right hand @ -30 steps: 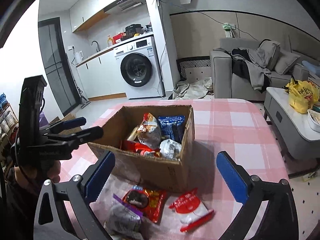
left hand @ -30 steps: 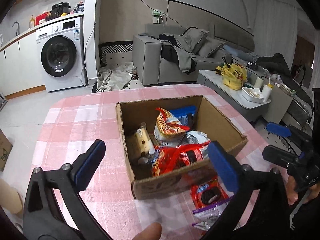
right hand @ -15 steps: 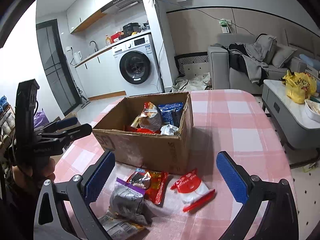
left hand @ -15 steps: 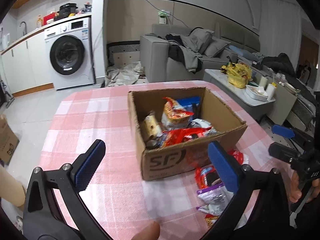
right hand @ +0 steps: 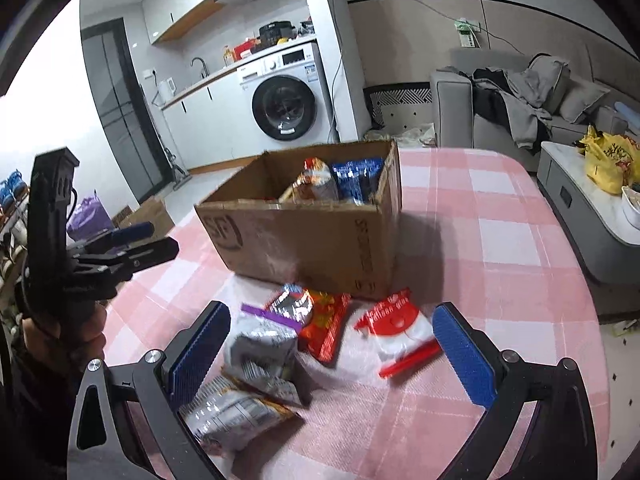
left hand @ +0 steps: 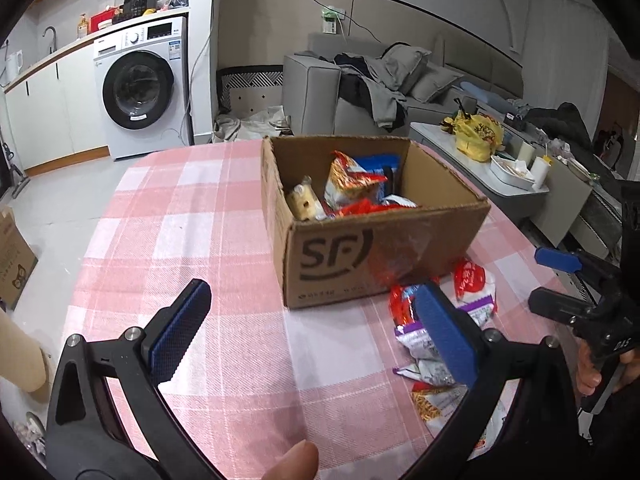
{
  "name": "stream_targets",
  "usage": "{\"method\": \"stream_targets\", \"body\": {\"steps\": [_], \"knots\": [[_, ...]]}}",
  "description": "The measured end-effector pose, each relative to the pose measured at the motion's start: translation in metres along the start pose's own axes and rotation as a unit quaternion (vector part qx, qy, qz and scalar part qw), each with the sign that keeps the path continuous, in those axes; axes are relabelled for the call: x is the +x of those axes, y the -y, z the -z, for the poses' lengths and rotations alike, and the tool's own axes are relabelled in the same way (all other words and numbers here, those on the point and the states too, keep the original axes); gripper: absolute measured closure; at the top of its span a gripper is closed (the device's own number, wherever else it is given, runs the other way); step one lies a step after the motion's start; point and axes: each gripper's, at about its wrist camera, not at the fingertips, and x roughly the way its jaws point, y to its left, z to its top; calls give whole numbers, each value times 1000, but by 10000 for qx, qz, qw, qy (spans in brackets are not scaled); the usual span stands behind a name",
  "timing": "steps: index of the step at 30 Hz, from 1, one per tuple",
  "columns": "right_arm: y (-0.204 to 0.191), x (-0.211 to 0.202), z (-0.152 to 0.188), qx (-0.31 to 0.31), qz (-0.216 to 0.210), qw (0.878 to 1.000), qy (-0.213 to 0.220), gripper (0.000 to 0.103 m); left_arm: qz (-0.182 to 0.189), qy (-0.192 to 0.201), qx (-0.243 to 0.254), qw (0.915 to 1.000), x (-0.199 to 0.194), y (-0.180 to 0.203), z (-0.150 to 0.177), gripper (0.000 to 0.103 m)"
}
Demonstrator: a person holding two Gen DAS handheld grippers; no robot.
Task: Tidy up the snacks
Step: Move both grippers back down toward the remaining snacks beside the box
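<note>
A cardboard box [left hand: 384,248] [right hand: 304,240] marked SF stands on the pink checked table and holds several snack packets. More packets lie loose on the cloth in front of it: a red and white packet [right hand: 396,330] [left hand: 472,280], a red one [right hand: 326,322] and silver ones [right hand: 260,354]. My left gripper [left hand: 312,336] is open, low over the cloth before the box, empty. My right gripper [right hand: 332,354] is open just above the loose packets, touching none. Each gripper shows in the other's view, the right gripper [left hand: 560,280] and the left gripper [right hand: 132,240].
The pink checked table [left hand: 192,216] ends close to my right side. Beyond it stand a washing machine [left hand: 140,88], a grey sofa [left hand: 360,92] with clothes and a low white table [left hand: 500,176] with a yellow bag. A carton [left hand: 12,256] sits on the floor at left.
Both grippers have drawn back from the box and dropped lower. The box now looks smaller and further off, and the loose packets have come into view between the right fingers.
</note>
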Motion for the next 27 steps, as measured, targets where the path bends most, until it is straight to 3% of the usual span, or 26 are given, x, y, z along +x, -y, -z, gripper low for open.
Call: {"method": "stream_targets", "body": {"steps": [12, 20, 27], "knots": [[21, 15, 33, 117, 324, 9987, -371, 0, 37, -223, 75, 9997, 12, 4, 30, 1], [18, 29, 35, 77, 188, 9985, -512, 0, 109, -377, -17, 9992, 23, -3, 42, 1], [25, 38, 29, 138, 468, 9974, -530, 0, 182, -480, 31, 9987, 34, 0, 46, 1]]}}
